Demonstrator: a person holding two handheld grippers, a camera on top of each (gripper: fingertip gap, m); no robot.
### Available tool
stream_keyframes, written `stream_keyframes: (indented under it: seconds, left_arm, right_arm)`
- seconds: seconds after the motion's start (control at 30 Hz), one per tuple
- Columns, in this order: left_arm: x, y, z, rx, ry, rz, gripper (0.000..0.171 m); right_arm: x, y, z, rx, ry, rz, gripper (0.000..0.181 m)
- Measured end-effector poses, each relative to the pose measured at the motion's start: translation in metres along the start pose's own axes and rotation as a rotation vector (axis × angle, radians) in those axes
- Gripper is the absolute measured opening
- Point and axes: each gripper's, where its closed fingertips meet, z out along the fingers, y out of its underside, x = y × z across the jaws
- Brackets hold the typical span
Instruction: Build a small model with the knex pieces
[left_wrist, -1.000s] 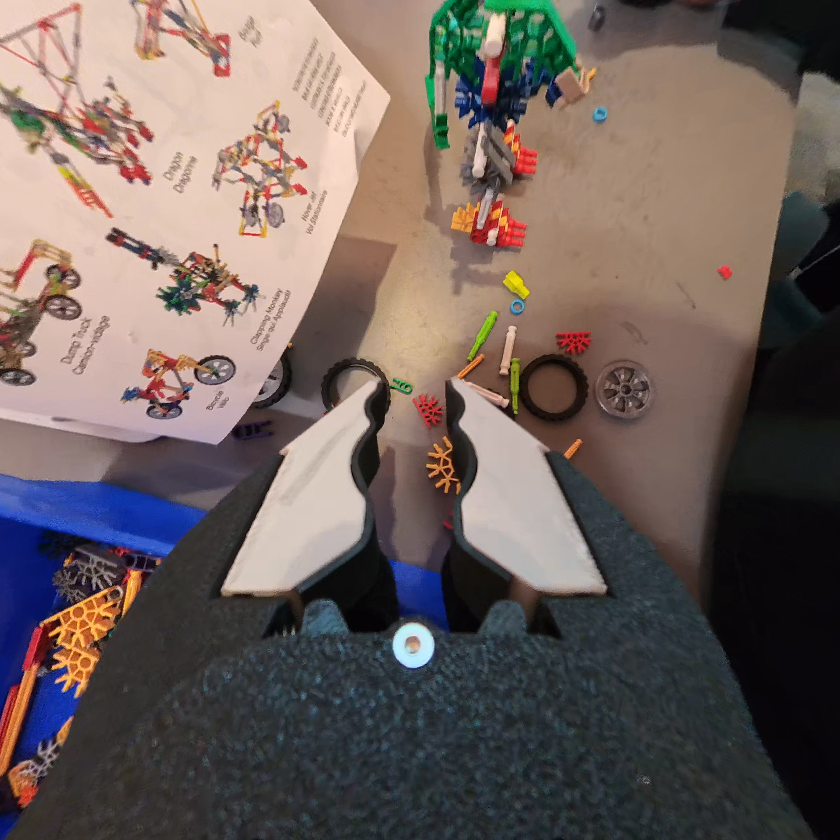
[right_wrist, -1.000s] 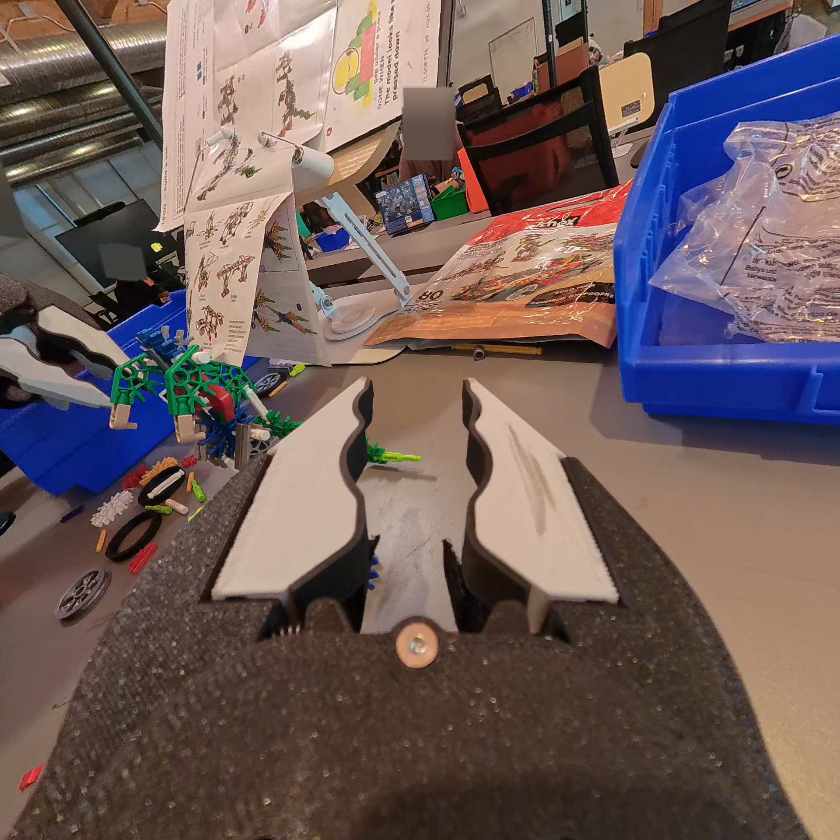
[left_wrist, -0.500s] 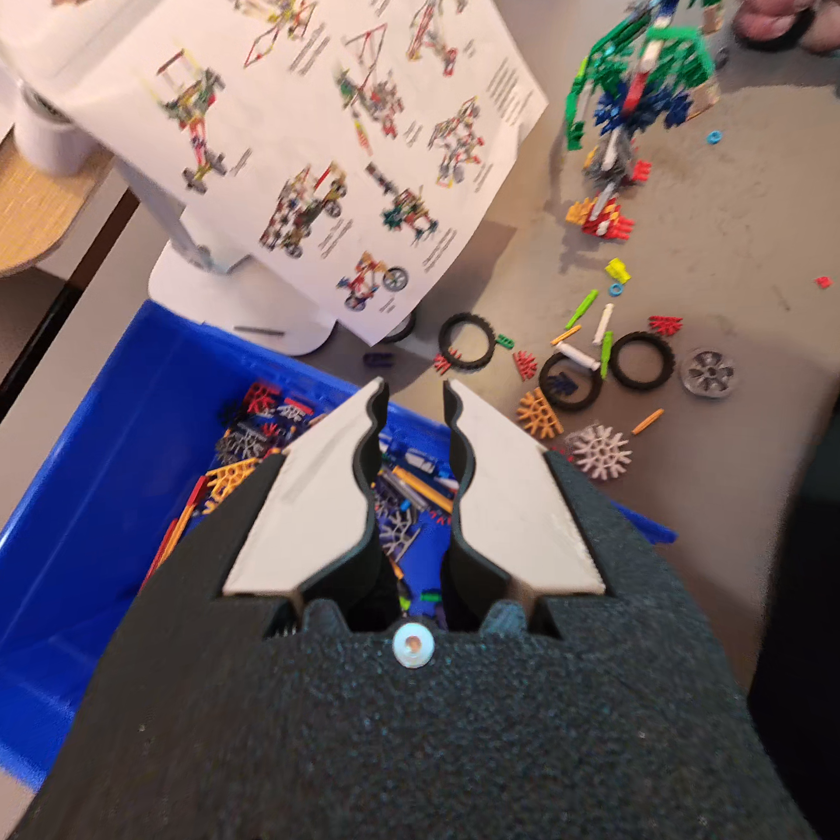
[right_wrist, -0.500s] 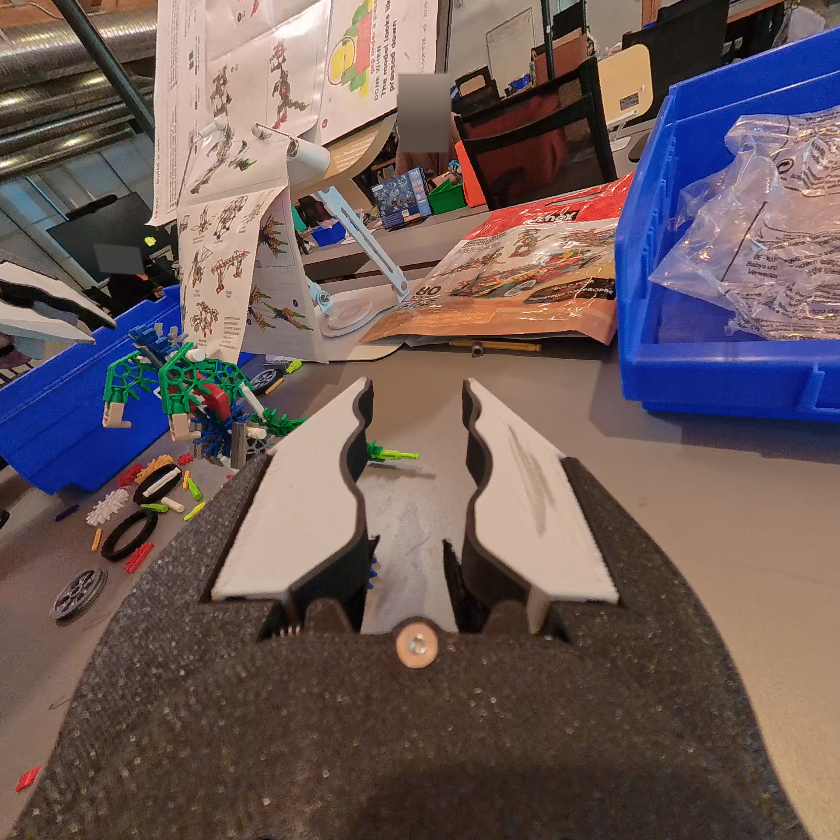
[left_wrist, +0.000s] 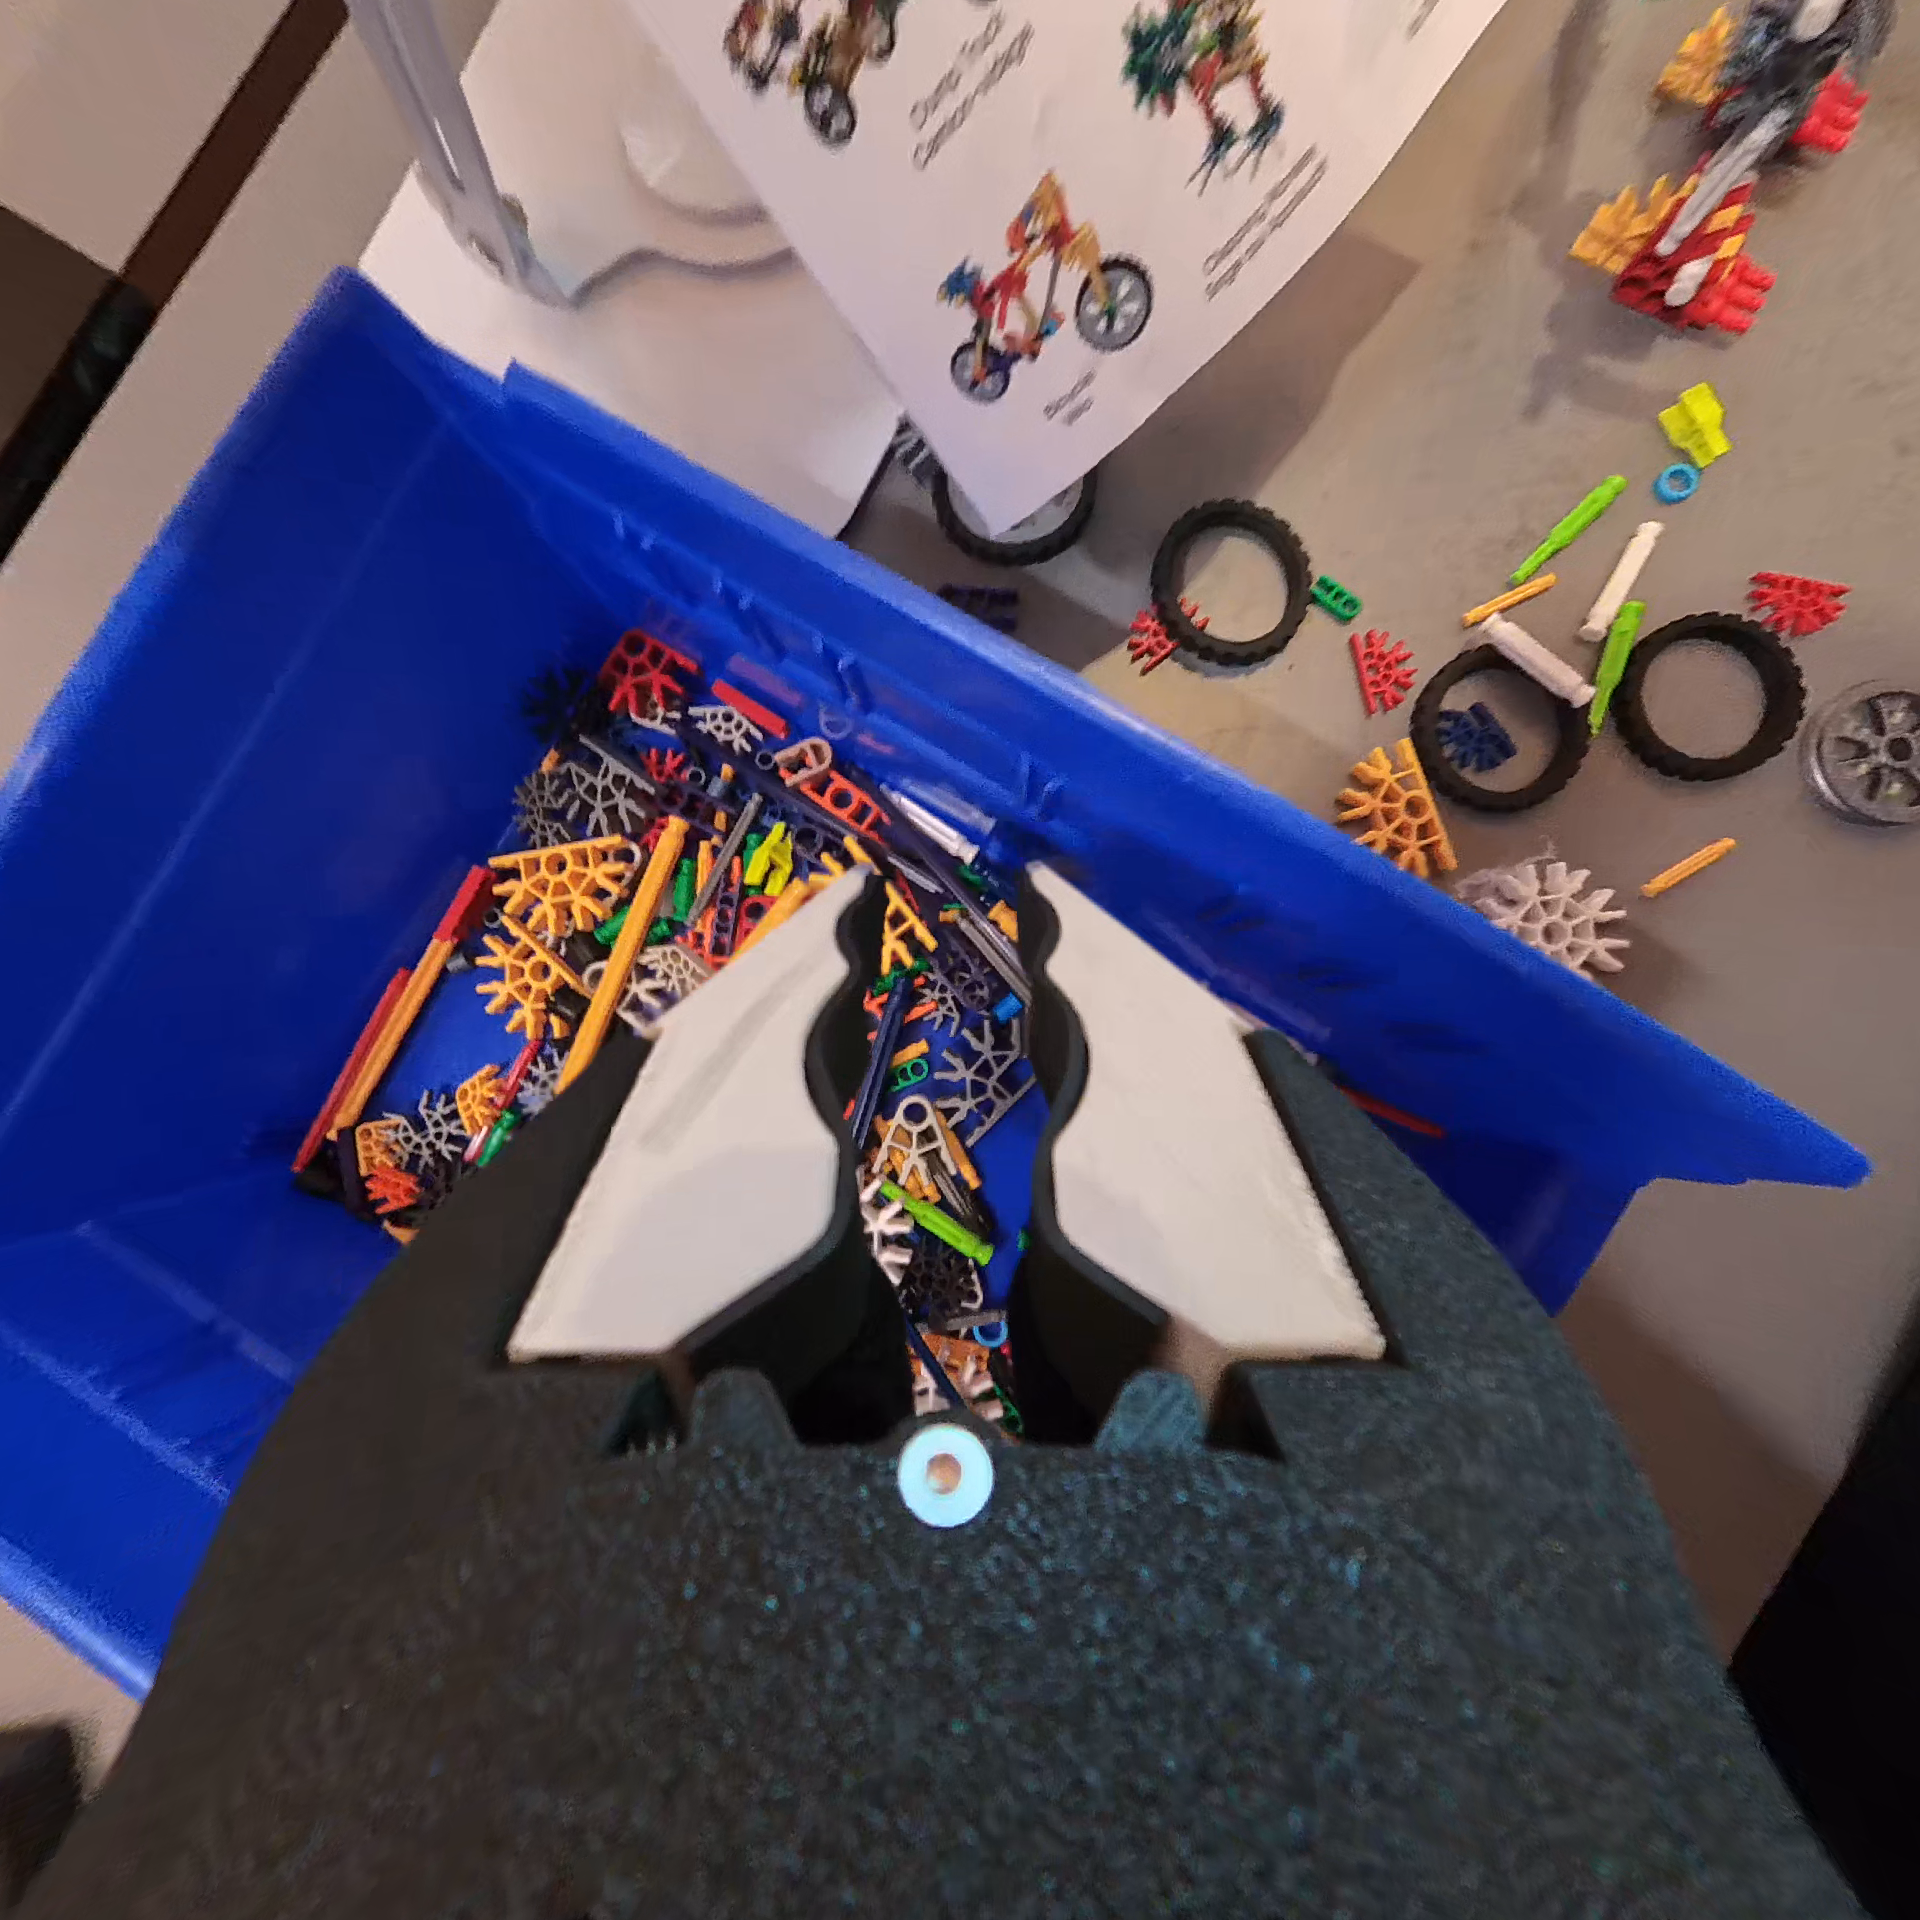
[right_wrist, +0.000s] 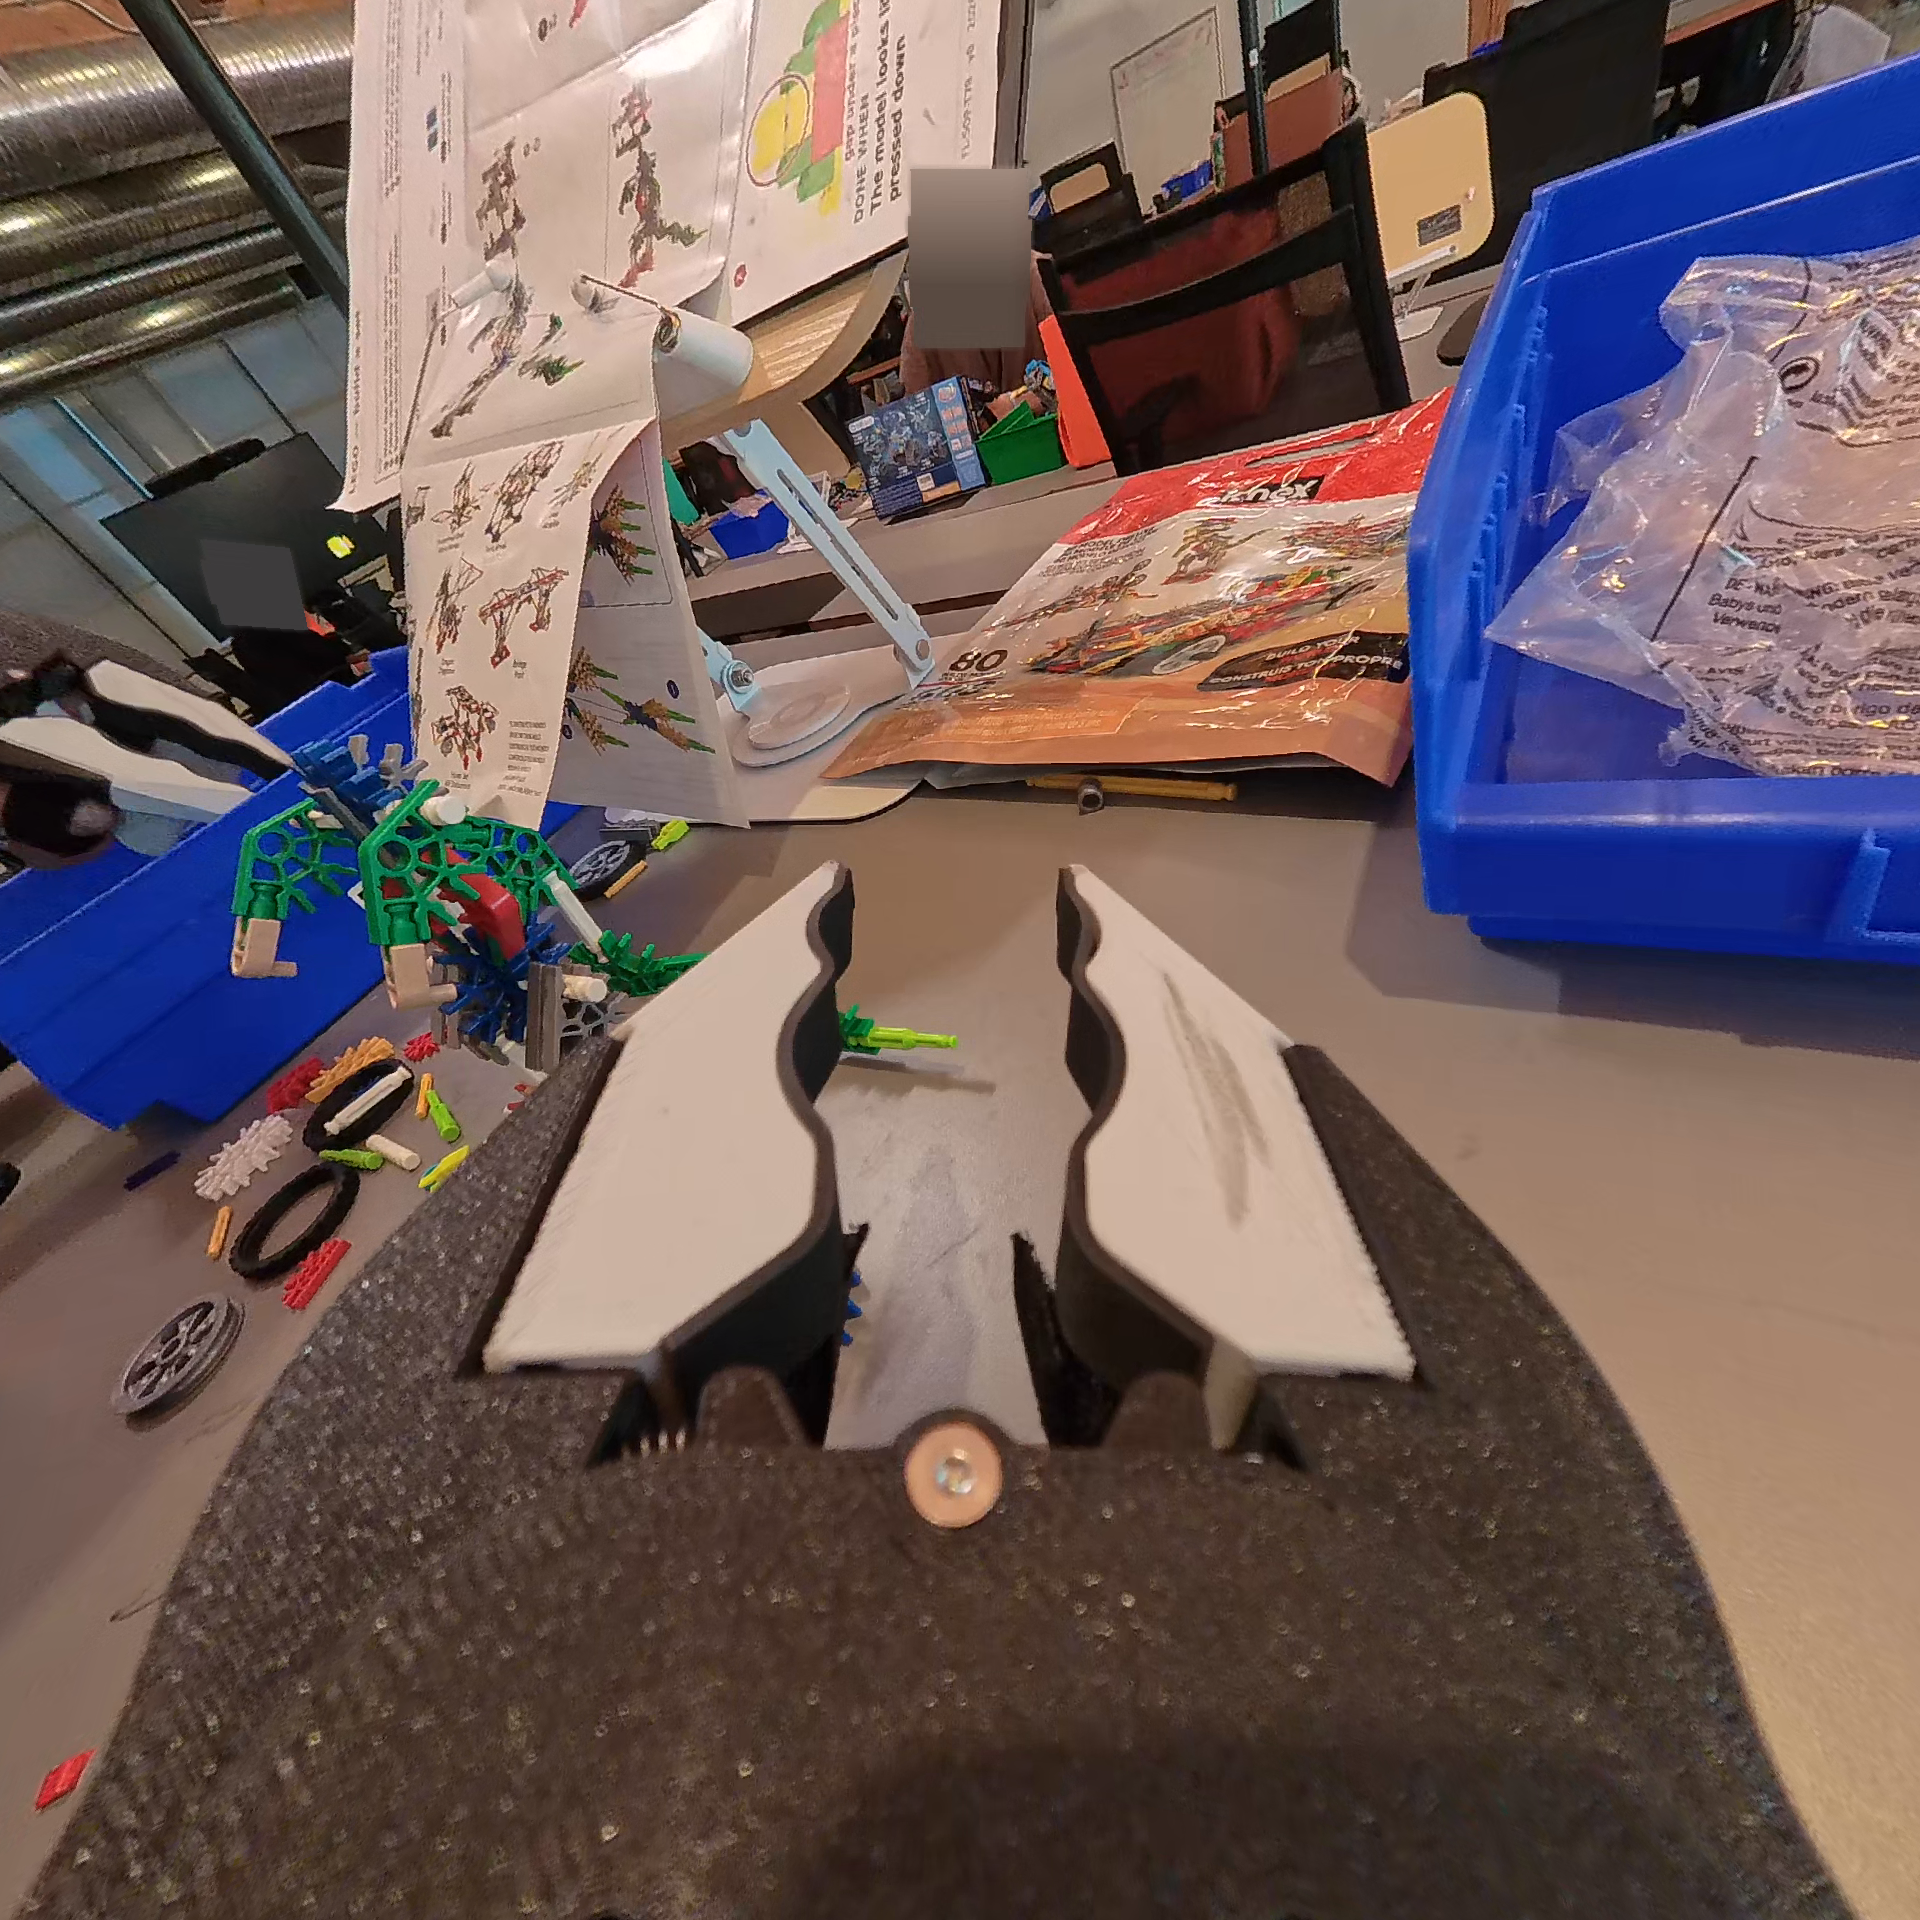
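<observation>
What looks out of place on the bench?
Loose building pieces, black tyre rings and a grey wheel hub lie scattered on the table beside the blue bin, not in it. Nothing looks broken.

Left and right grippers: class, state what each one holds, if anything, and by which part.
Neither holds anything. The left gripper is open above the loose pieces in the blue bin; the right gripper is open over the bare grey table.

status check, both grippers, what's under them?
Left gripper open, empty, over the blue bin of loose building pieces. Right gripper open, empty, low over the grey table; green-and-blue model just left of it.
</observation>
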Motion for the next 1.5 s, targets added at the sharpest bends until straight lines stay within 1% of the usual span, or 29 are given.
stream_keyframes:
  seconds: [0.23, 0.5, 0.63, 0.8, 0.9, 1.03, 1.13, 1.33, 1.5]
  left_arm:
    - [-0.001, 0.026, 0.016, -0.091, 0.014, -0.038, 0.027]
    - [0.001, 0.036, 0.025, -0.119, 0.013, -0.048, 0.030]
    - [-0.003, 0.033, 0.015, -0.120, -0.018, -0.029, 0.031]
    - [-0.020, 0.027, -0.007, -0.093, -0.085, -0.045, 0.031]
    - [-0.023, 0.029, -0.010, -0.096, -0.088, -0.055, 0.031]
    - [-0.018, 0.038, 0.000, -0.144, -0.087, -0.024, 0.030]
    - [-0.017, 0.041, 0.008, -0.189, -0.099, 0.045, 0.031]
    - [-0.011, 0.039, 0.026, -0.169, -0.015, 0.001, 0.033]
    - [-0.006, 0.049, 0.036, -0.209, 0.021, -0.003, 0.036]
  right_arm:
    - [0.000, 0.000, 0.000, 0.002, -0.001, -0.002, 0.039]
    - [0.000, -0.001, -0.001, 0.008, -0.002, -0.002, 0.039]
    - [-0.001, -0.001, -0.001, 0.009, -0.001, -0.003, 0.039]
    - [-0.001, -0.001, -0.001, 0.008, -0.002, -0.004, 0.039]
    - [-0.001, -0.001, -0.001, 0.011, -0.001, -0.007, 0.039]
    - [-0.001, -0.002, -0.002, 0.014, -0.001, -0.008, 0.039]
    - [-0.001, -0.002, -0.002, 0.014, -0.003, -0.006, 0.039]
    - [-0.001, -0.002, -0.002, 0.018, -0.006, -0.001, 0.039]
    - [-0.001, -0.002, -0.002, 0.018, -0.006, 0.001, 0.039]
